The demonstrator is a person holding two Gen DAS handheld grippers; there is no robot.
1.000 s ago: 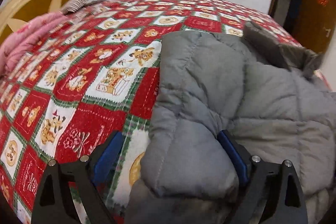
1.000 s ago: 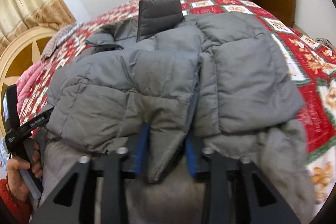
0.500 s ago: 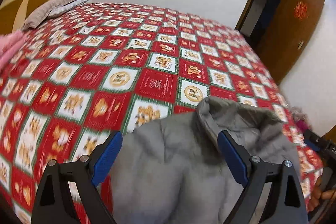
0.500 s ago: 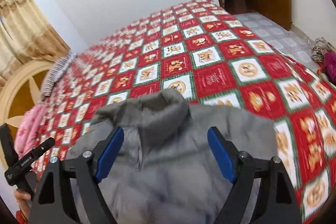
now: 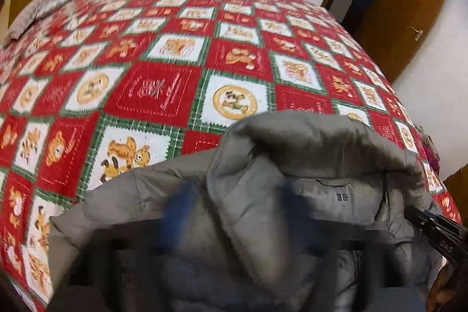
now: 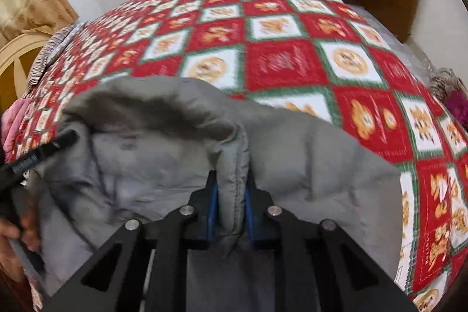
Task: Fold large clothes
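A grey puffer jacket [image 5: 292, 165] lies at the near edge of the bed, collar toward the far side; it also shows in the right wrist view [image 6: 163, 142]. My right gripper [image 6: 231, 209] is shut on a fold of the jacket's front edge below the collar. My left gripper [image 5: 234, 209] is heavily blurred; its blue pads sit on either side of a jacket fold, and I cannot tell if they pinch it. The right gripper's tip shows at the right of the left wrist view [image 5: 433, 227], and the left gripper's tip at the left of the right wrist view [image 6: 38, 154].
The bed carries a red, white and green checked quilt [image 5: 163, 78] with bear prints, also in the right wrist view [image 6: 286, 60]. A striped pillow [image 5: 44, 5] and pink bedding [image 6: 14, 119] lie at the headboard side. A brown door [image 5: 400, 13] stands at the right.
Both grippers were open over the collar half a second ago. The right one has since shut on the jacket's fold, and the left one's pads have come much closer together, blurred by motion.
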